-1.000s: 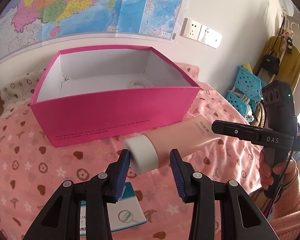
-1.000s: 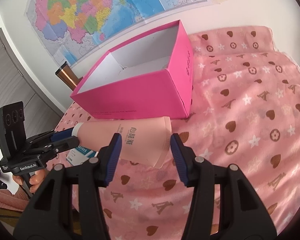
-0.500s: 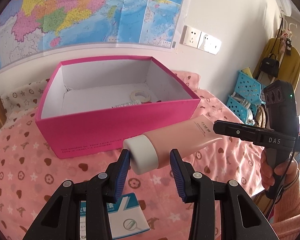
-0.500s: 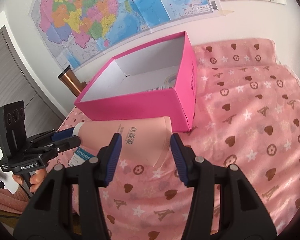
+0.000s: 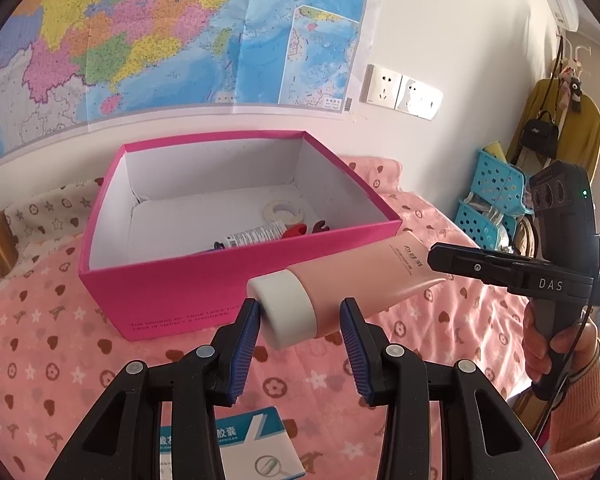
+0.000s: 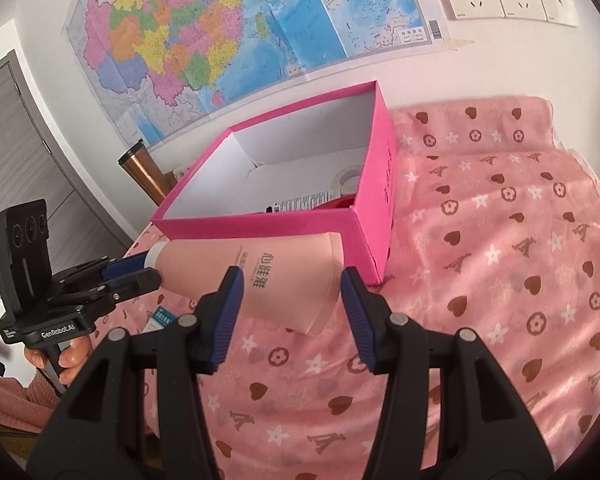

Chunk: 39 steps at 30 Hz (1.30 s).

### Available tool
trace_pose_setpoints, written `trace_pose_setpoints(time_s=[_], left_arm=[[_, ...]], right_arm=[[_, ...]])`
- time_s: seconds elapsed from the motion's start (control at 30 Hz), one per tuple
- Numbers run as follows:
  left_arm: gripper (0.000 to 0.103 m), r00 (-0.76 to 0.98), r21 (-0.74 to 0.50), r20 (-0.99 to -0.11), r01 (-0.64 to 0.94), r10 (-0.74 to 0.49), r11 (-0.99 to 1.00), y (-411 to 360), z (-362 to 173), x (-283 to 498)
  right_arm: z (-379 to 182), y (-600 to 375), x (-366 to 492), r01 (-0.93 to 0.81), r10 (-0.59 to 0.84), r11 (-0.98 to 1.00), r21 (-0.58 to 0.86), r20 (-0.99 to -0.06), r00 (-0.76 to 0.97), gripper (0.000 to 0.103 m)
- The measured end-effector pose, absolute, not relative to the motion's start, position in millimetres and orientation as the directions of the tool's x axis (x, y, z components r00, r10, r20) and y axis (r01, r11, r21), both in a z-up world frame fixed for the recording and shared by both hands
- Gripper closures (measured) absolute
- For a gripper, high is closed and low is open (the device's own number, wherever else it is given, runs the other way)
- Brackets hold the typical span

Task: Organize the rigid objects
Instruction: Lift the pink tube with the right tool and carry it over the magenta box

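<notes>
Pink cardboard forms the open box on the heart-patterned pink cloth; on its white floor lie a printed white tube, a roll of white tape beyond it, and a red object half hidden by the near wall, too little showing to name it; a dark bit at the tube's left end cannot be made out. Just in front of the box, lifted off the cloth, the peach-coloured tube is carried at both ends; the left gripper is clamped on its white cap, and the right gripper has its blue pads pressed on the flat crimped end. A blue-and-white carton lies on the cloth under the left gripper, partly covered by its fingers and cut off at the bottom edge.
</notes>
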<state>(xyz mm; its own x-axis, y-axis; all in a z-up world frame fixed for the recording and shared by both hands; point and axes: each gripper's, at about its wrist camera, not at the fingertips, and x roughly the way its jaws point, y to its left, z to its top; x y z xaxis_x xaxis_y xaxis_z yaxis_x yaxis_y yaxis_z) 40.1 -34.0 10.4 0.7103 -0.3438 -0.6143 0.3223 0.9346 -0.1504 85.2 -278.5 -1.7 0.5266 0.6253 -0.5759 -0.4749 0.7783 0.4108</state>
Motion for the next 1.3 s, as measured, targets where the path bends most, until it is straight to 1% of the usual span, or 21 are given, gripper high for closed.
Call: trace_pose_setpoints(time_s=[0.53, 1.3], left_arm=[[0.062, 0.727, -0.142, -0.597, 0.32, -0.339, 0.937, -33.8, 19.5, 50.7], [0.062, 0.752, -0.125, -0.569, 0.32, -0.332, 0.939, -37.7, 34.1, 66.0]], right_arm=[[10.2, -276.2, 93.8, -0.489, 0.625, 0.778, 0.393, -0.555, 0.549, 0.05], [20.0, -277.2, 111.3, -0.487, 0.615, 0.787, 0.378, -0.547, 0.569, 0.05]])
